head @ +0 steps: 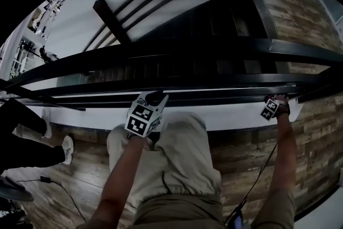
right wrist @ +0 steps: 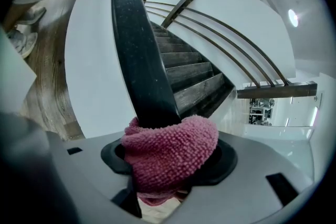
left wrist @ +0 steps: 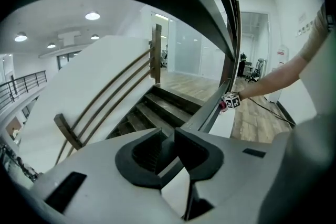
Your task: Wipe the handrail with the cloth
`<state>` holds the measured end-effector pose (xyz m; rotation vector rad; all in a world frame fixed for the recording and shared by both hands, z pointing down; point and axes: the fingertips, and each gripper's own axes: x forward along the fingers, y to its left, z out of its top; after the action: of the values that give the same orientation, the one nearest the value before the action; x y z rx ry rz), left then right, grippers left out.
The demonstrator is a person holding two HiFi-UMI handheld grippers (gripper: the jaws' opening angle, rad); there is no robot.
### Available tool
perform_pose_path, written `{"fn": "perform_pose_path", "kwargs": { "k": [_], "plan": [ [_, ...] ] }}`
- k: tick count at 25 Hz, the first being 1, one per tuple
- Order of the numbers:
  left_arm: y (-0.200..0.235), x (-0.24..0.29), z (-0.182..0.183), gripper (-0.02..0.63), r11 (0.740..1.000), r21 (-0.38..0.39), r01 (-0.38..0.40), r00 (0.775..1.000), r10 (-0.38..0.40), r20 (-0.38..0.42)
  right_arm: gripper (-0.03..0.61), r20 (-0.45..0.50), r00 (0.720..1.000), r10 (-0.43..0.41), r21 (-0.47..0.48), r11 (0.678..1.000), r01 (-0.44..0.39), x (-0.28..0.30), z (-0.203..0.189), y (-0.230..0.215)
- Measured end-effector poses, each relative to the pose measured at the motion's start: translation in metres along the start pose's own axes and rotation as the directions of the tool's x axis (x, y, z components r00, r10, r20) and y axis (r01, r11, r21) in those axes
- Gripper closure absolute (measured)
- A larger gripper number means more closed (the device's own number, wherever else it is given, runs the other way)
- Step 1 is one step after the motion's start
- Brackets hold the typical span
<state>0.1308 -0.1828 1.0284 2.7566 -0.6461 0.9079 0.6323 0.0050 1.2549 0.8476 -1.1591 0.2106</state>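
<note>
Pink cloth (right wrist: 176, 147) bunched in R tongs (right wrist: 168, 159), pressed on handrail (right wrist: 136, 50) running straight away lengthwise; L tongs (left wrist: 167, 150) narrow, empty.

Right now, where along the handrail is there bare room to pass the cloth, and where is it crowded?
The handrail is bare between the left hand-held gripper and the right hand-held gripper, whose jaws hold the cloth around it, and again beyond the left one. Crowded only at those two spots.

Bright indoor light, dark fisheye edges
</note>
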Motion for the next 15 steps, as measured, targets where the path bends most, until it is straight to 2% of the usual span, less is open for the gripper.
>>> {"fn": "perform_pose_path", "kwargs": {
  "k": [6, 10, 11, 13, 15],
  "plan": [
    [0.007, 0.005, -0.002, 0.537, 0.996, 0.065, -0.056, 0.997, 0.059, -0.043, 0.337, 0.012, 1.0, -0.002, 0.0, 1.0, 0.002, -0.003, 0.004, -0.001],
    [0.007, 0.008, -0.002, 0.537, 0.997, 0.05, -0.056, 0.997, 0.058, -0.044, 0.339, 0.025, 0.999, -0.02, 0.001, 1.0, 0.02, -0.001, 0.003, -0.002],
    [0.008, 0.009, -0.002, 0.537, 0.998, 0.041, -0.053, 0.998, 0.054, -0.044, 0.339, 0.025, 0.999, -0.041, 0.002, 0.999, 0.041, -0.001, 0.003, -0.003],
    [0.01, 0.007, -0.003, 0.537, 0.999, 0.023, -0.046, 0.997, 0.048, -0.057, 0.339, 0.038, 0.99, -0.139, 0.02, 0.99, 0.138, 0.0, 0.007, -0.009],
    [0.01, 0.006, -0.006, 0.537, 0.999, 0.009, -0.04, 0.996, 0.041, -0.076, 0.337, 0.075, 0.964, -0.254, 0.071, 0.966, 0.249, -0.001, 0.012, -0.013]
  ]
}}
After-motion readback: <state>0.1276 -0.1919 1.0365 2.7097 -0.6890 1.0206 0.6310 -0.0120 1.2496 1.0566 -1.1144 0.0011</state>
